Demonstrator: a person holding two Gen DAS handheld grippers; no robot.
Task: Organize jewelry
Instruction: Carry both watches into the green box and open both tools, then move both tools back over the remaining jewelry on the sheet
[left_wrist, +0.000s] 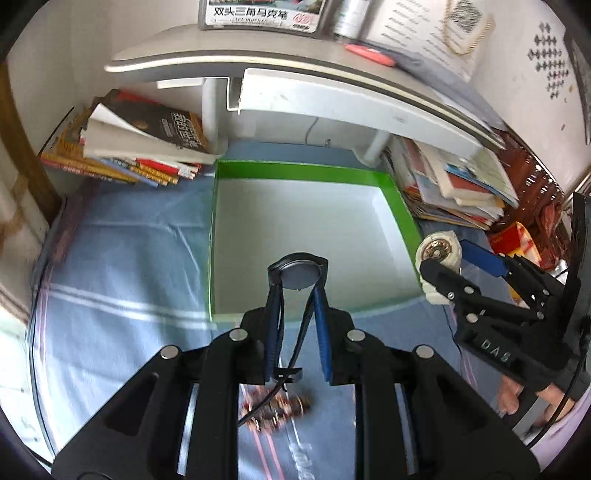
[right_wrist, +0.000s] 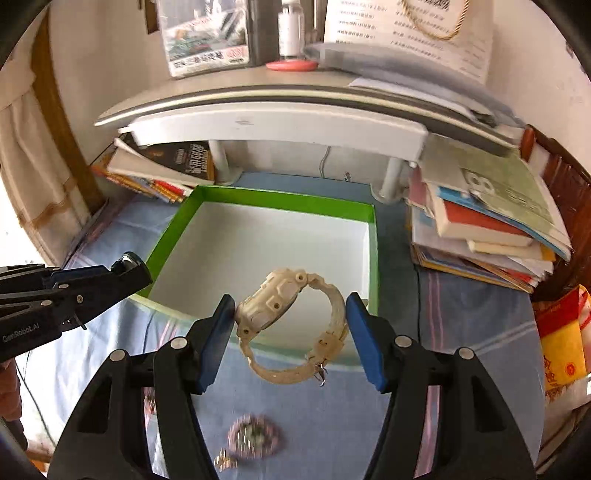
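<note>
A green box (left_wrist: 400, 205) with a white inside lies open on the blue cloth; it also shows in the right wrist view (right_wrist: 280, 197). My left gripper (left_wrist: 297, 291) is shut on a black watch (left_wrist: 299, 273), held over the box's near edge; its strap hangs down between the fingers. My right gripper (right_wrist: 291, 317) is shut on a cream-white watch (right_wrist: 291, 317), held over the box's near right corner. In the left wrist view that gripper (left_wrist: 443, 271) and the white watch (left_wrist: 439, 251) sit at the box's right wall.
A beaded bracelet (left_wrist: 275, 410) lies on the cloth below my left gripper. Another piece of jewelry (right_wrist: 253, 437) lies below my right gripper. Book stacks stand at the left (left_wrist: 129, 144) and at the right (right_wrist: 487, 225). A white shelf (right_wrist: 277, 125) spans the back.
</note>
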